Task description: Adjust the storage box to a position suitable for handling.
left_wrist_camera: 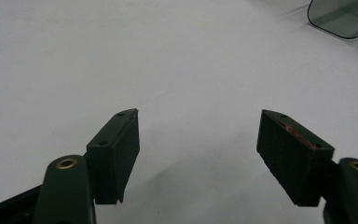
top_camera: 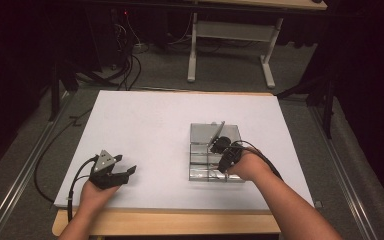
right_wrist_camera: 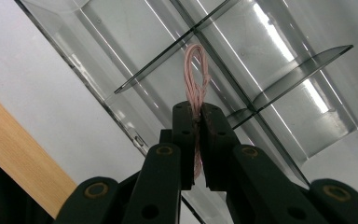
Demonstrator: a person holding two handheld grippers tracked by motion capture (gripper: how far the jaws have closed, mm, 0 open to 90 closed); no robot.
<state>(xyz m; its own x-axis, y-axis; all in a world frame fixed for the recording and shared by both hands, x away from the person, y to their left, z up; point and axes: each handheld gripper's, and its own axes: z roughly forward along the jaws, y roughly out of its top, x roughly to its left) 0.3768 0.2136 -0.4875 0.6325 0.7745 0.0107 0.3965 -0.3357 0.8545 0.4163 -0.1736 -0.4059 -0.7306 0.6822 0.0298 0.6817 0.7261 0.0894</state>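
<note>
A clear plastic compartment box [top_camera: 198, 131] lies on the white board, right of centre. My right gripper [top_camera: 219, 146] hangs over its near compartments, pointing down into it. In the right gripper view, the right gripper [right_wrist_camera: 196, 109] is shut on a thin pink looped cord [right_wrist_camera: 195, 70], whose loop sticks out past the pads above a clear divider [right_wrist_camera: 156, 65]. My left gripper [top_camera: 125, 165] rests at the board's near left, apart from the box. Its jaws stand wide open over bare white board, with nothing between them [left_wrist_camera: 198, 126].
The white board [top_camera: 145, 125] lies on a wooden table whose front edge [top_camera: 170, 222] runs along the bottom. A corner of the clear box [left_wrist_camera: 340, 18] is at the top right of the left gripper view. Cables trail off the board's left side. A white desk frame [top_camera: 230, 50] stands behind.
</note>
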